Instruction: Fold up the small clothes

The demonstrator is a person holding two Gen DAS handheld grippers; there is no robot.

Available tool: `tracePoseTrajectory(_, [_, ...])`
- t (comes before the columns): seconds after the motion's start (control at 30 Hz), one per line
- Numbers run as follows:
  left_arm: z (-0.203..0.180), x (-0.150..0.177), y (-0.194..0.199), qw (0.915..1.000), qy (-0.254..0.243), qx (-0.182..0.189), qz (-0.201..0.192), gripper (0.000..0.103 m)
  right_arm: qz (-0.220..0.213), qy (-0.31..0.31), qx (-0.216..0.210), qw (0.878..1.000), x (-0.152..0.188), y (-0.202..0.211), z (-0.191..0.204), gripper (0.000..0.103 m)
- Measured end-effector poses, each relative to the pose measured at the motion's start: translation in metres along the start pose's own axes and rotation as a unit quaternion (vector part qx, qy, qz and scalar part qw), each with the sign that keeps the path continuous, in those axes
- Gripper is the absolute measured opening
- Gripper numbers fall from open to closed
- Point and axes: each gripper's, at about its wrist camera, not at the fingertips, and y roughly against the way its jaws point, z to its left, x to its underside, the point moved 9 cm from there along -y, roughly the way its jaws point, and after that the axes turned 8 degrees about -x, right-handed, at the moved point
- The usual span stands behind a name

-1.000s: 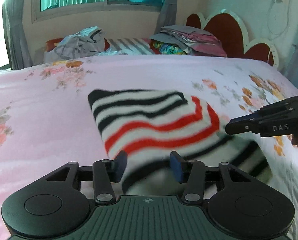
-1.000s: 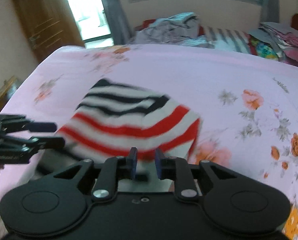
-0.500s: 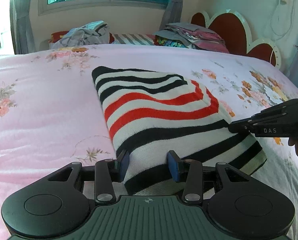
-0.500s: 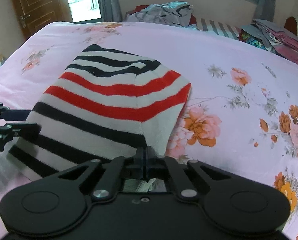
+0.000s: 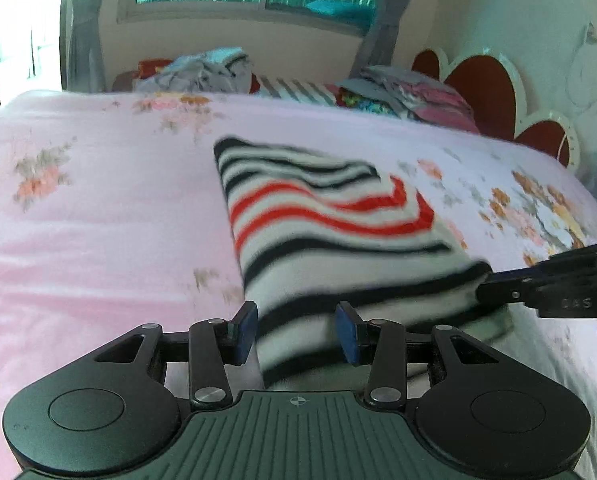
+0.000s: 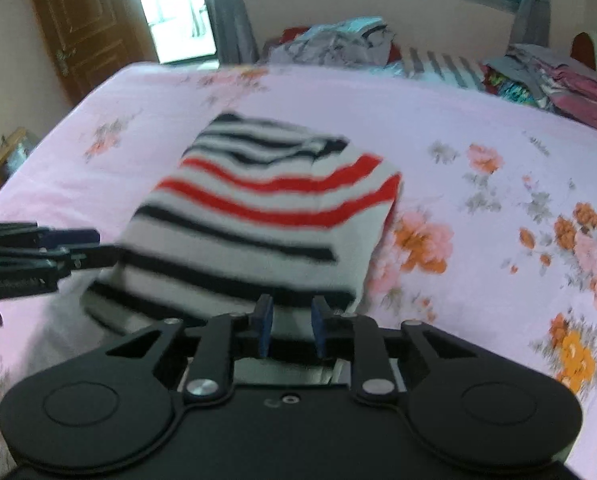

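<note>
Pink floral bedsheet [image 5: 98, 216] under everything; the folded striped sweater [image 5: 322, 232] lies mid-bed. My left gripper [image 5: 296, 330] sits part-open astride its near edge. My right gripper [image 6: 290, 330], narrow, jaws just reopening, fabric between them.

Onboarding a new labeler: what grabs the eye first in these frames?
The folded striped sweater, red, black and white, lies mid-bed on the pink floral bedsheet. Both the left gripper and right gripper sit at its near edge, jaws apart. Heaped clothes line the bed's far side under the window.
</note>
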Motion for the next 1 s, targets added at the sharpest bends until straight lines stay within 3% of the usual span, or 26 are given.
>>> tracePoseTrajectory(0.1, [0.0,0.019,-0.008,0.9997,-0.003,-0.007,0.024,0.042,0.029,0.011,0.026,0.999,0.017,-0.014,-0.008,0.01])
tracePoseTrajectory(0.57, [-0.005,0.031,-0.025,0.9985,0.018,-0.038,0.036,0.042,0.004,-0.031,0.01,0.999,0.027,-0.019,-0.02,0.008])
tracePoseTrajectory(0.63, [-0.006,0.026,-0.013,0.9982,0.023,-0.046,0.029,0.042,-0.017,-0.046,0.009,0.999,0.021,-0.002,-0.018,0.017])
tracePoseTrajectory(0.67, [-0.008,0.024,-0.004,0.9982,0.021,-0.053,0.019,0.053,-0.037,-0.05,0.018,0.998,0.019,0.011,-0.018,0.041])
tracePoseTrajectory(0.7, [-0.01,0.024,0.002,0.9978,0.023,-0.06,0.013,0.069,-0.058,-0.05,0.028,0.997,0.018,0.023,-0.019,0.077])
tracePoseTrajectory(0.73, [-0.009,0.024,0.01,0.9966,0.032,-0.075,0.004,0.103,-0.077,-0.05,0.039,0.995,0.018,0.033,-0.021,0.095])
tracePoseTrajectory(0.8, [-0.01,0.025,0.025,0.9947,0.045,-0.089,-0.023,0.103,-0.091,-0.054,0.053,0.993,0.021,0.049,-0.025,0.103])
tracePoseTrajectory(1.0, [-0.032,0.039,0.058,0.9942,0.046,-0.092,-0.03,0.103,-0.092,-0.061,0.06,0.992,0.043,0.081,-0.03,0.102])
